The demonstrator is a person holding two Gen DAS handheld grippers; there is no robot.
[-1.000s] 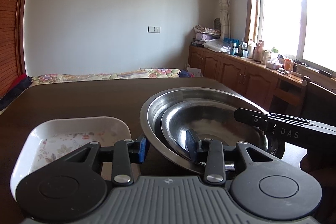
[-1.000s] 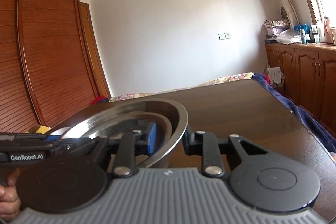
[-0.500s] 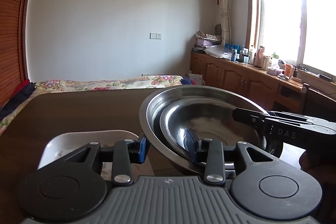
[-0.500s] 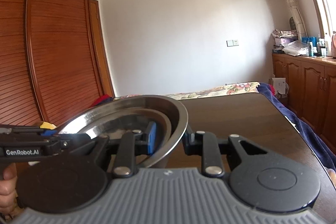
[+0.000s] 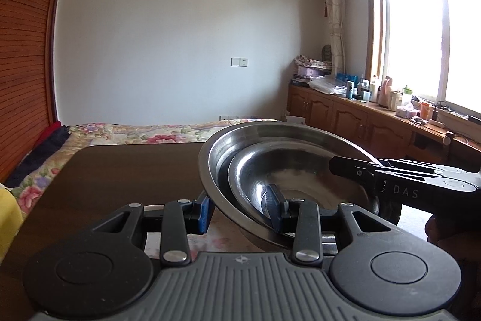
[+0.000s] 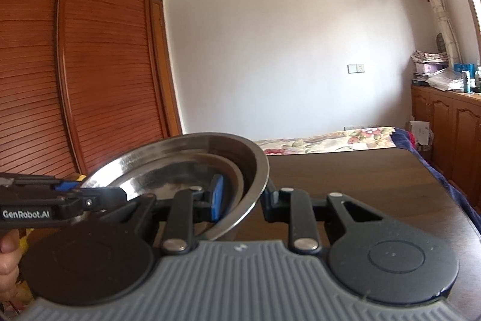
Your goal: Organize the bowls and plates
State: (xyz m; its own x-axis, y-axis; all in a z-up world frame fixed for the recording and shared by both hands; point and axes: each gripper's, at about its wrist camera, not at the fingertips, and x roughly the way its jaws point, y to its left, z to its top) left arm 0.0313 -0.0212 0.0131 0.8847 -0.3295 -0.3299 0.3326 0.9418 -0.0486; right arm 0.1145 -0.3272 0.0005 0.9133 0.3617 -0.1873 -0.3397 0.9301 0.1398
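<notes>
Two nested steel bowls are held in the air over the dark table (image 5: 120, 170). The large bowl (image 5: 219, 152) carries a smaller bowl (image 5: 300, 170) inside it. My left gripper (image 5: 240, 211) is shut on the near walls of both, one pad outside and one inside. In the right wrist view the large bowl (image 6: 180, 152) tilts, with the inner bowl (image 6: 231, 170) showing. My right gripper (image 6: 242, 199) is shut on the opposite rim. A white floral dish (image 5: 219, 241) peeks out just under the bowls, mostly hidden by my left gripper.
The table (image 6: 375, 185) stretches to the right and ends at a bed with a floral cover (image 5: 150, 131). A slatted wooden wardrobe (image 6: 75, 80) stands on the left. Wooden cabinets (image 5: 360, 119) with bottles run under the window. A hand (image 6: 9, 254) holds the left gripper.
Both grippers have risen together with the stacked bowls. The white floral dish has dropped almost out of the left wrist view, and more of the wall and ceiling shows.
</notes>
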